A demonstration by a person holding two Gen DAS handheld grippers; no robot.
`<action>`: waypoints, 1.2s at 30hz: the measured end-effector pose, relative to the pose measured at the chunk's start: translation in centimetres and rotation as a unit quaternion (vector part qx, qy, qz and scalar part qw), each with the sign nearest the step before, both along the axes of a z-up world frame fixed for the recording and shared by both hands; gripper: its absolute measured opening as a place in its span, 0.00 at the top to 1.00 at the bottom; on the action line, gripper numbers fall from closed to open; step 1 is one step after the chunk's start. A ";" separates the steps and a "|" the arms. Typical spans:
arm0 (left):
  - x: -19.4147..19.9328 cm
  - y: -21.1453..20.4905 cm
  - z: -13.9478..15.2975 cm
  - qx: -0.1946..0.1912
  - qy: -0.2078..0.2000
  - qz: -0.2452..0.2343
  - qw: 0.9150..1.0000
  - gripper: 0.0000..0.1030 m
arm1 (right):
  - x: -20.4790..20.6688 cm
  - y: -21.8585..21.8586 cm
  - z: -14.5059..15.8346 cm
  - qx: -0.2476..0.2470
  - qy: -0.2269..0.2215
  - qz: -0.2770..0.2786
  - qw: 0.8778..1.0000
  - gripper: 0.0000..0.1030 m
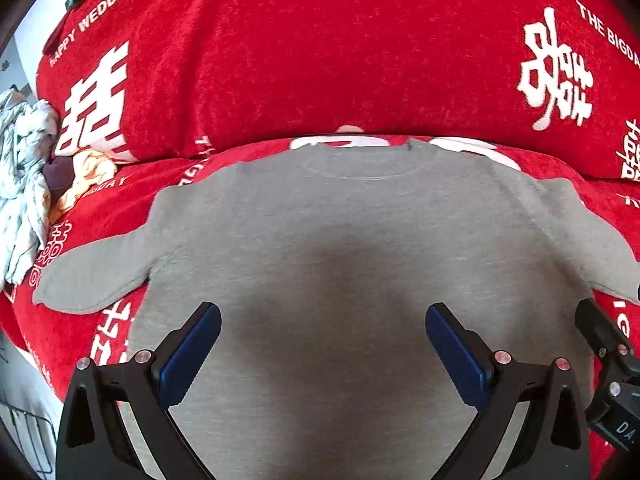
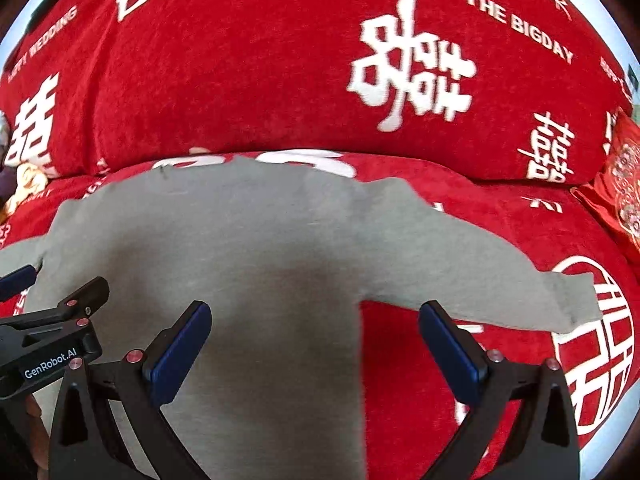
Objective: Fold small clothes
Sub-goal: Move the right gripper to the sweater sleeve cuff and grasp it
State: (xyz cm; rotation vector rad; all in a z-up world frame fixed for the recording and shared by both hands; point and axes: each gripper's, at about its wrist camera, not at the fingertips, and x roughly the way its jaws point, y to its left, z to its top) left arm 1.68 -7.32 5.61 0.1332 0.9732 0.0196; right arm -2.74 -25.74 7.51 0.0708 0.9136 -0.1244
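Red cover [image 1: 360, 60]; sweater [image 1: 340, 240] beneath spread fingers [image 1: 192, 352].

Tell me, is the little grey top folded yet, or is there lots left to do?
Done: the grey top lies spread flat on the red cover, both sleeves out to the sides. In hand: nothing. The left gripper and the right gripper are both open above it, holding no cloth. Left: all the folding, so the sleeves and body still need turning in.
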 end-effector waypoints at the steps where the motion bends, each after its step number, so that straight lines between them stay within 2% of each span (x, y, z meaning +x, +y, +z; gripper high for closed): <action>1: 0.1 -0.4 0.1 0.002 0.000 -0.002 1.000 0.01 | -0.1 -0.6 0.0 0.003 -0.001 -0.005 1.000 0.00; 5: 0.2 -2.7 0.3 0.014 0.000 -0.015 1.000 0.01 | -0.4 -3.1 -0.1 0.012 -0.001 -0.025 1.000 0.00; 17: 0.9 -9.6 0.0 0.017 0.027 -0.052 0.998 0.01 | -1.5 -10.8 -1.0 0.029 0.005 -0.082 0.996 0.00; 26: 1.4 -15.6 -0.5 0.030 0.035 -0.091 0.995 0.01 | -3.4 -18.6 -2.7 0.043 0.021 -0.154 0.987 0.00; 36: 1.6 -19.6 -1.5 0.046 0.043 -0.116 0.991 0.01 | -5.3 -24.1 -4.9 0.057 0.041 -0.208 0.976 0.00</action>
